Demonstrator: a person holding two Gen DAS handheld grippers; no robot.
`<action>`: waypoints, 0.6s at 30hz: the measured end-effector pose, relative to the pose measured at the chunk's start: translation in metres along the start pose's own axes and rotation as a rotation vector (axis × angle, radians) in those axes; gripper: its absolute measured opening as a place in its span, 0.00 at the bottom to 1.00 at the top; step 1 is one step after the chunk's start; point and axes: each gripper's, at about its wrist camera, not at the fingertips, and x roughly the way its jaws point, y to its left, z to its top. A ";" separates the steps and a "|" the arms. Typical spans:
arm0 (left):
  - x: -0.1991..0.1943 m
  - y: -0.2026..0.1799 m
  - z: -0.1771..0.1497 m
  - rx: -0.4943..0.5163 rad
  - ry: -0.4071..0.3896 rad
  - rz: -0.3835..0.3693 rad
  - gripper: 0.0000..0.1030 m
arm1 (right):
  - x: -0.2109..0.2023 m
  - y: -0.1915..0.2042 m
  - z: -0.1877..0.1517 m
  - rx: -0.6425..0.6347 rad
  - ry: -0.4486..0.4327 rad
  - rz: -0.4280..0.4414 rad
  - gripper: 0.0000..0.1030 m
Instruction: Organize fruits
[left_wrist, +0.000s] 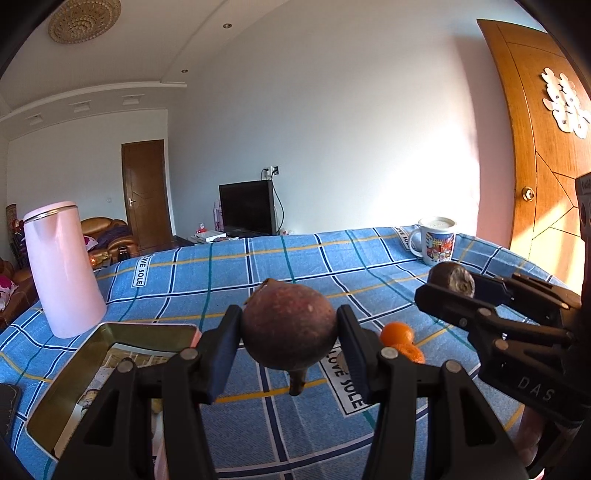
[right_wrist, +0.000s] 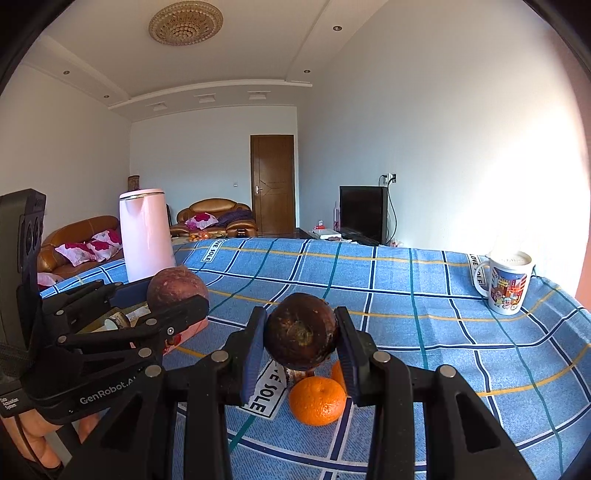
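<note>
My left gripper (left_wrist: 290, 334) is shut on a round purple-brown sweet potato (left_wrist: 288, 325), held above the blue checked tablecloth (left_wrist: 369, 266), just right of an open metal tin (left_wrist: 110, 354). My right gripper (right_wrist: 301, 341) is shut on a second purple-brown sweet potato (right_wrist: 301, 336), held above two oranges (right_wrist: 317, 400). The oranges also show in the left wrist view (left_wrist: 400, 338). The right gripper shows at the right of the left wrist view (left_wrist: 452, 288); the left gripper shows at the left of the right wrist view (right_wrist: 177, 295).
A tall pink kettle (left_wrist: 61, 269) stands at the table's far left, behind the tin. A printed mug (left_wrist: 436, 240) stands at the far right corner. A phone (left_wrist: 7, 402) lies left of the tin. A wooden door (left_wrist: 546, 147) is right of the table.
</note>
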 end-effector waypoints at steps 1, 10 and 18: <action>-0.002 0.000 0.000 0.002 -0.006 0.005 0.53 | -0.001 0.000 0.000 -0.001 -0.004 -0.001 0.38; -0.010 0.006 -0.001 -0.001 -0.004 0.021 0.53 | 0.001 0.009 0.002 -0.014 -0.001 0.014 0.38; -0.019 0.036 -0.004 -0.050 0.010 0.067 0.53 | 0.008 0.041 0.013 -0.074 0.002 0.078 0.38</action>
